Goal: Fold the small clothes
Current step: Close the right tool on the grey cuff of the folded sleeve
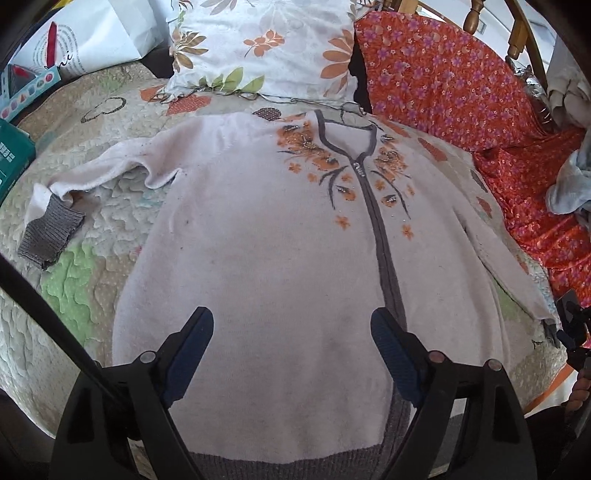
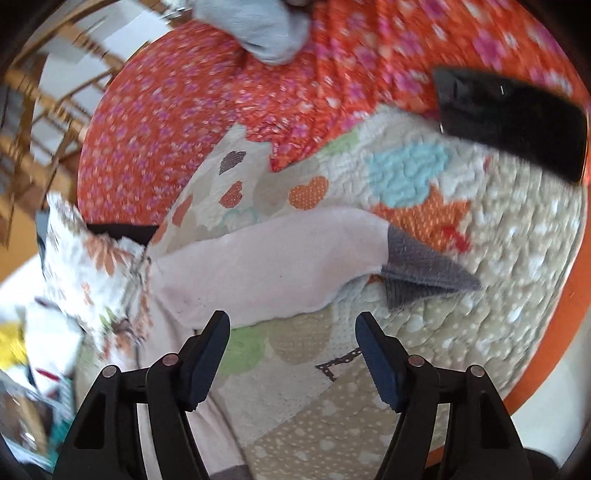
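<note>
Bare quilt (image 2: 480,314) lay open beside the cardigan's (image 1: 258,240) sleeve (image 2: 277,258). A pillow (image 1: 266,48) and orange cloth (image 1: 461,81) crowded the far edge; a black phone (image 2: 513,122) sat near the cuff (image 2: 417,269).

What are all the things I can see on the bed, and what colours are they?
Cardigan: one, pale pink with grey trim and orange flowers, spread flat on the quilt, sleeves out to the sides.
Quilt: one, cream with green, blue and orange patches, under the cardigan.
Pillow: one, white with orange flowers, beyond the collar.
Flowered cloth: one, red-orange with purple flowers, beside the pillow.
Grey cloth: one, light blue-grey, bunched on the flowered cloth.
Phone: one, black, at the edge of the flowered cloth.
Bag: one, white, far corner.
Chair: one, wooden, behind the bed.
Left gripper: black, open above the cardigan.
Right gripper: black, open near a sleeve.
</note>
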`<move>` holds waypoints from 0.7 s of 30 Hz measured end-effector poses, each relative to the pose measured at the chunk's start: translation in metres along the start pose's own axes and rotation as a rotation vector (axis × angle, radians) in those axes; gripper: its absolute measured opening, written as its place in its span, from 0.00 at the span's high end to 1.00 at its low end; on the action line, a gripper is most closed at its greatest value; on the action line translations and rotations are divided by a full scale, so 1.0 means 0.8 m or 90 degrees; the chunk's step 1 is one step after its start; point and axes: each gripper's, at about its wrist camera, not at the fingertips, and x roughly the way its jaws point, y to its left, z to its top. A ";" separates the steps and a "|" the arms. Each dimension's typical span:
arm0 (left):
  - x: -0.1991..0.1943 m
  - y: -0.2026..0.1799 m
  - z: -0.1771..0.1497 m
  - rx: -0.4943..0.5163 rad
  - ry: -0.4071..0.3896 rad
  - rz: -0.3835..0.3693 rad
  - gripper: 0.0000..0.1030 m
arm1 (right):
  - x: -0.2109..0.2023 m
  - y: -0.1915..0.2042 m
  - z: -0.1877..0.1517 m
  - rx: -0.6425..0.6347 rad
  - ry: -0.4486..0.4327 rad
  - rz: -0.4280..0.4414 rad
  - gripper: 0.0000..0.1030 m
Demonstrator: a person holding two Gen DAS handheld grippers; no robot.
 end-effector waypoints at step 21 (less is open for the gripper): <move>-0.118 0.164 0.072 -0.177 -0.184 0.108 0.16 | 0.114 0.312 -0.023 -0.471 -0.050 -0.066 0.96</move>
